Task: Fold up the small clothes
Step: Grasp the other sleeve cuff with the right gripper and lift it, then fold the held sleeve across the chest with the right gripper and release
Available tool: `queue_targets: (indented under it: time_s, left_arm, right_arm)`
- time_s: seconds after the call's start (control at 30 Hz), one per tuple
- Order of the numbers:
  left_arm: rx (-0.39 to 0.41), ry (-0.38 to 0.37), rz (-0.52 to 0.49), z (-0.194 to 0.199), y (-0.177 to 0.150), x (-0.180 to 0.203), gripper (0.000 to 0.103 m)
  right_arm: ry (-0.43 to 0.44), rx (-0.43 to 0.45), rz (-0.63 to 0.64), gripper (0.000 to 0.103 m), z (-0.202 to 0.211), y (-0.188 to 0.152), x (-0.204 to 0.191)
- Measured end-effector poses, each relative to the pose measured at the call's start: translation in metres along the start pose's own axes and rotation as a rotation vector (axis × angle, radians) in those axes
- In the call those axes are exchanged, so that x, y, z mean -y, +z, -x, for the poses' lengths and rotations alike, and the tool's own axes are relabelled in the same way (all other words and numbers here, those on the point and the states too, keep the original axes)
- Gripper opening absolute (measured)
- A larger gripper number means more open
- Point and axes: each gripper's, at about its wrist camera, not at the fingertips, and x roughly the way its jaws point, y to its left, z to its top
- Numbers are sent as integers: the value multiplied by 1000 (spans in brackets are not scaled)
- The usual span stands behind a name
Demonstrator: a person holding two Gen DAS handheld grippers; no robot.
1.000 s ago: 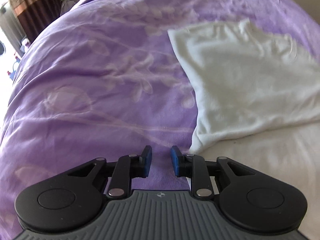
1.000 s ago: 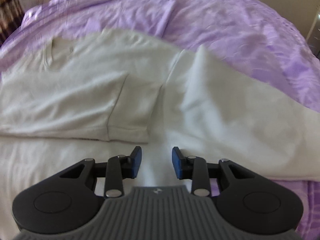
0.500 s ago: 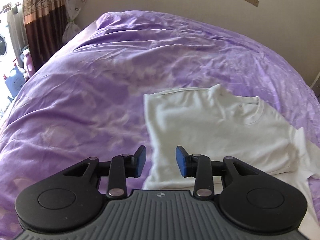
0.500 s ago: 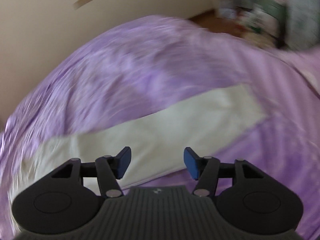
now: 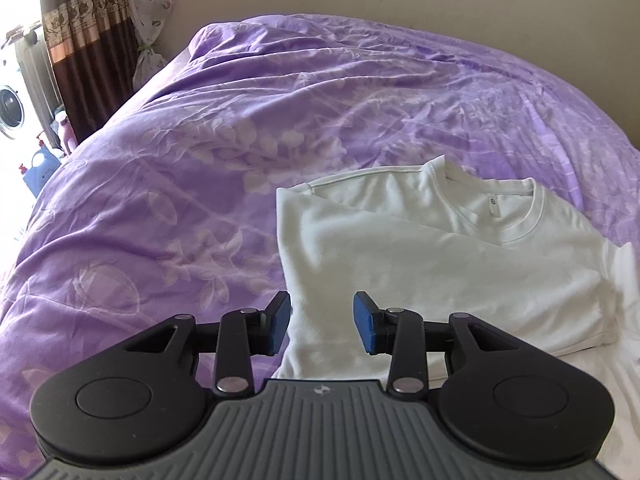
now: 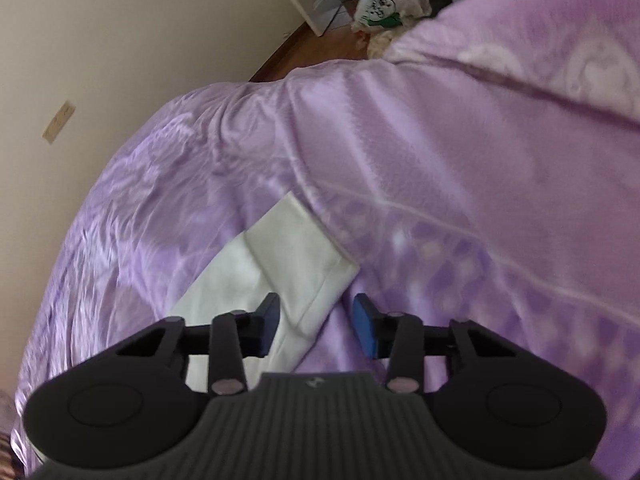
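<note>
Left wrist view, left to right. At the upper left edge I see a brown patterned curtain (image 5: 86, 36) and part of a washing machine (image 5: 10, 110). A purple bedspread (image 5: 180, 160) with a pale leaf print fills the middle of the frame. Right of centre lies the white T-shirt (image 5: 420, 256), flat on the bedspread, its left side folded over the body and its collar toward the upper right. At the lower centre, my left claw (image 5: 322, 322) stands open above the shirt's near left edge; nothing is between its blue pads (image 5: 280, 322). Its jaws have just been opening.

Right wrist view, left to right. A beige wall (image 6: 120, 40) occupies the upper left. The bedspread (image 6: 460, 184) runs across the centre and right, blurred. A white sleeve (image 6: 288, 248) lies on it at lower centre, its cuffed end toward the right. My right claw (image 6: 316, 324) hangs open over that cuff without gripping it, its jaws having just been closing. At the top, right of centre, a plastic bag (image 6: 384, 4) sits on the wooden floor.
</note>
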Motion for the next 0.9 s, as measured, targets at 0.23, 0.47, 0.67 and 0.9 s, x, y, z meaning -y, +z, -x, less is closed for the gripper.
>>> queue_targets:
  time_s: [0.23,0.47,0.67,0.9]
  left_arm:
    - [0,19,2,0,-1,-8,44]
    - [24,-33,45,15,-3,-25,43]
    - [58,-63,49,40,-8,-44,43]
    - [76,-95,78,59,-10,-71,43]
  right_arm:
    - [-55,35,104,3,-11,3,-26]
    - [71,160,331,1,66,4,-135]
    - [277,210,567,1,149,-43,-284]
    - [457,186,810,1,204,-156,-435]
